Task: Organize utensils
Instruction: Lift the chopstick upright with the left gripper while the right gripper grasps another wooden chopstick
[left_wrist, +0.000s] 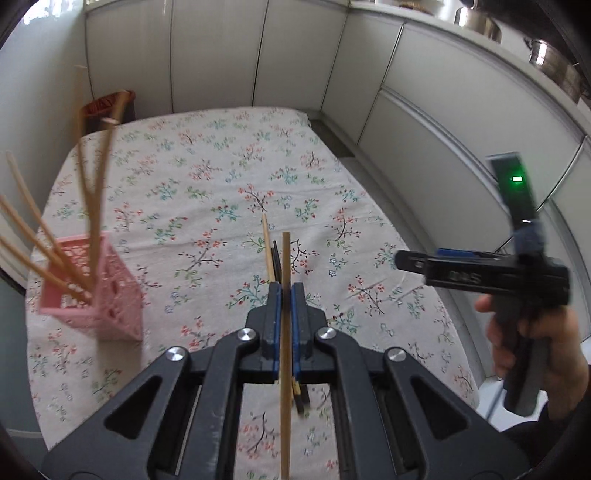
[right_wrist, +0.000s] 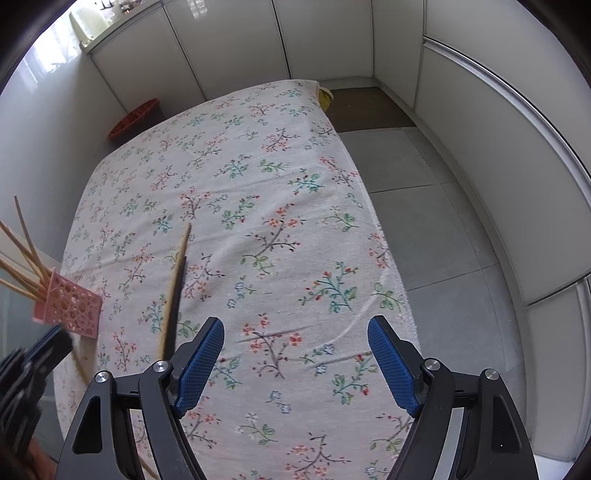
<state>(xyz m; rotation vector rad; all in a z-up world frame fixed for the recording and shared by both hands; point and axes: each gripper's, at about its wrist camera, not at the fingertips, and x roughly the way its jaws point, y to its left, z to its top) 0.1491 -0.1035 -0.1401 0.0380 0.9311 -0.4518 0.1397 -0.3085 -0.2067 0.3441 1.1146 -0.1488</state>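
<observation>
My left gripper (left_wrist: 284, 291) is shut on a wooden chopstick (left_wrist: 285, 354) and holds it above the floral tablecloth (left_wrist: 221, 177). Another chopstick (left_wrist: 266, 243) lies on the cloth just beyond the fingertips. A pink lattice holder (left_wrist: 107, 295) with several wooden chopsticks (left_wrist: 92, 206) in it stands at the left; it also shows in the right wrist view (right_wrist: 70, 310). My right gripper (right_wrist: 295, 332) is open and empty above the cloth. It appears in the left wrist view (left_wrist: 406, 260) at the right. The held chopstick (right_wrist: 175, 288) shows left of the right gripper.
The table (right_wrist: 258, 184) stands in a corner of white cabinet panels. An orange-red basket (right_wrist: 135, 118) sits behind the far left edge. A grey tiled floor (right_wrist: 424, 206) lies to the right. Metal pots (left_wrist: 554, 62) stand on a shelf at upper right.
</observation>
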